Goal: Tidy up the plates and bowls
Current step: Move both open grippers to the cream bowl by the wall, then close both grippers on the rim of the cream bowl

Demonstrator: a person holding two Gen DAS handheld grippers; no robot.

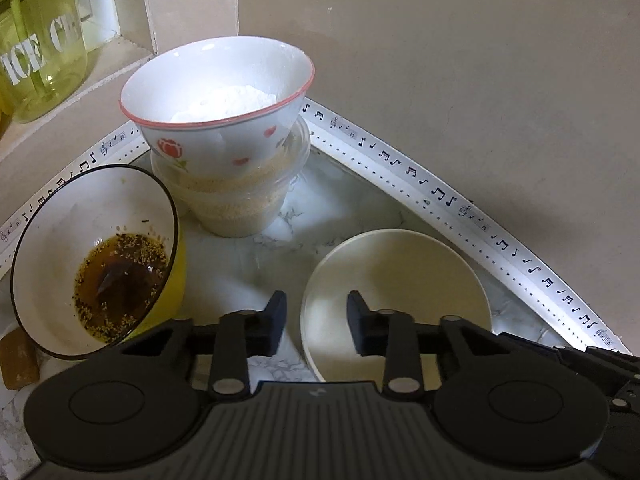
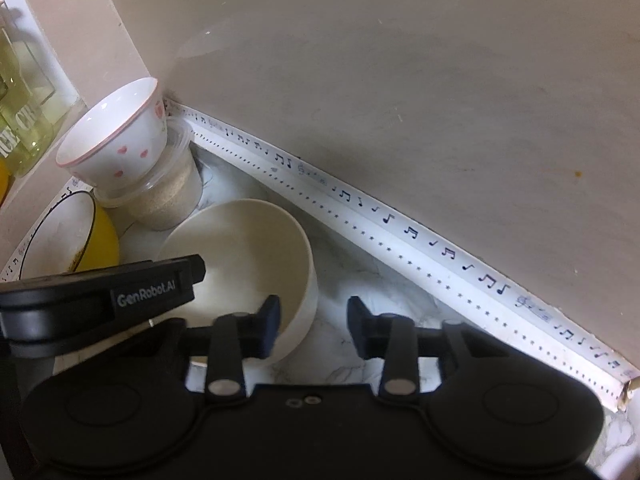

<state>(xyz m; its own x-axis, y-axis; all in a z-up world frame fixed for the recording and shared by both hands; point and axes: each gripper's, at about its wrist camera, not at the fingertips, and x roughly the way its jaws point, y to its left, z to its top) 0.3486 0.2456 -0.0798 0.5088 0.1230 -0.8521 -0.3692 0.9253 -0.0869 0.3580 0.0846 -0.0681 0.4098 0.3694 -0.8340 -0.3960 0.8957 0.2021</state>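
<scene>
A cream bowl (image 1: 396,276) stands on the marble counter in the corner; it also shows in the right wrist view (image 2: 244,248). My left gripper (image 1: 316,320) is open, its fingers straddling the bowl's near left rim. My right gripper (image 2: 314,326) is open, straddling the bowl's right wall. A white flowered bowl (image 1: 224,100) sits on a clear tub of grains (image 1: 240,204). A yellow bowl (image 1: 96,256) holding dark sauce leans at the left.
Walls close the corner behind, edged by white music-note trim (image 1: 440,196). A green glass jar (image 1: 36,44) stands on a ledge at far left. The left gripper's body (image 2: 100,300) reaches in over the cream bowl in the right wrist view.
</scene>
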